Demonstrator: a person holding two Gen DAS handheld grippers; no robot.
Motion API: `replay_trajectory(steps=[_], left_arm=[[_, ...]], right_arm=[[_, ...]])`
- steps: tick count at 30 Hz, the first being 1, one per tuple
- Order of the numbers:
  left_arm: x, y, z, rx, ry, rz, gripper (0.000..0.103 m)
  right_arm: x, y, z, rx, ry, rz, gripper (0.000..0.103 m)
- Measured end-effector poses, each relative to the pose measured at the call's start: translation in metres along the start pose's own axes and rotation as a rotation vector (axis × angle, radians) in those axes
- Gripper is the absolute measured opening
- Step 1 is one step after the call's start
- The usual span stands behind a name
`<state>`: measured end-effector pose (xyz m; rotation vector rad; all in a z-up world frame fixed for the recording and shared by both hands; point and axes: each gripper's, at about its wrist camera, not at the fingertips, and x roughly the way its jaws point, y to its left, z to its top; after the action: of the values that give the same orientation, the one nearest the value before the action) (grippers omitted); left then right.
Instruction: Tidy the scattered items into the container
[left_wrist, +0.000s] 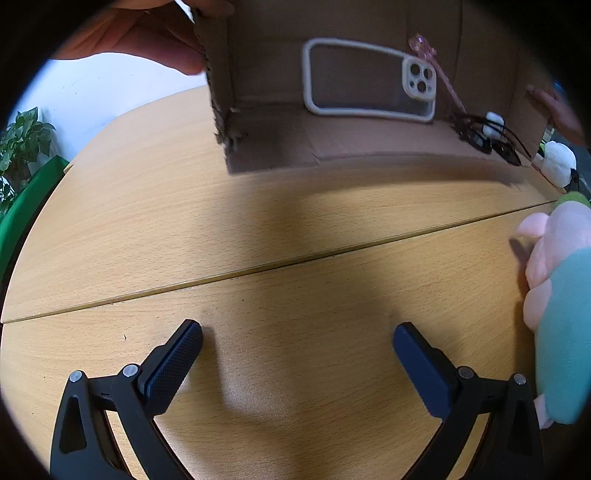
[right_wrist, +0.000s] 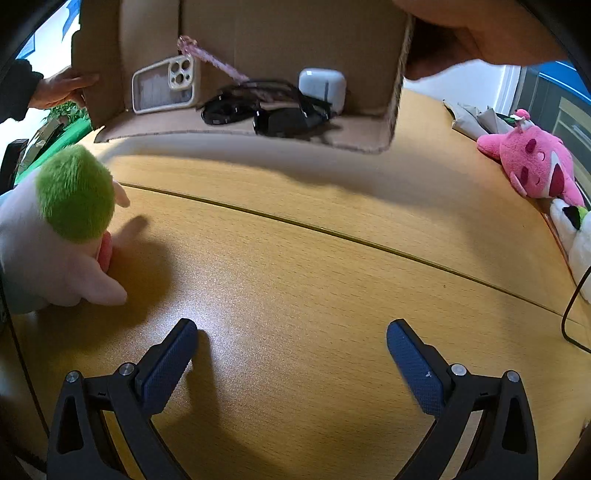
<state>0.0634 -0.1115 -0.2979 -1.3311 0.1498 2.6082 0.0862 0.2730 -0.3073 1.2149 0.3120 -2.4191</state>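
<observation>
A cardboard box (left_wrist: 258, 122) (right_wrist: 369, 129) lies on its side at the far end of the wooden table, its open face toward me. Inside it are a beige phone case (left_wrist: 369, 81) (right_wrist: 166, 86), a pink pen (left_wrist: 436, 70) (right_wrist: 214, 59), black cables with sunglasses (left_wrist: 487, 138) (right_wrist: 269, 110) and a white earbuds case (right_wrist: 323, 86). My left gripper (left_wrist: 297, 338) and my right gripper (right_wrist: 291, 336) are both open and empty, low over the table well short of the box.
A plush doll with green hair (right_wrist: 70, 221) (left_wrist: 557, 295) lies between the two grippers. A pink plush (right_wrist: 535, 166) and a white plush (right_wrist: 576, 236) lie at the right edge, a black cord (right_wrist: 570, 314) beside them. Hands (left_wrist: 147, 37) (right_wrist: 62, 88) hold the box's sides.
</observation>
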Motion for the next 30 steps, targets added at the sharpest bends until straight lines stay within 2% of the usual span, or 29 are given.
replay_trajectory(steps=[30], left_arm=[[0.0036,-0.0023,0.0031,0.001,0.001,0.0,0.103]], right_arm=[[-0.0011,0.0024,-0.0019,0.0,0.002,-0.001,0.103]])
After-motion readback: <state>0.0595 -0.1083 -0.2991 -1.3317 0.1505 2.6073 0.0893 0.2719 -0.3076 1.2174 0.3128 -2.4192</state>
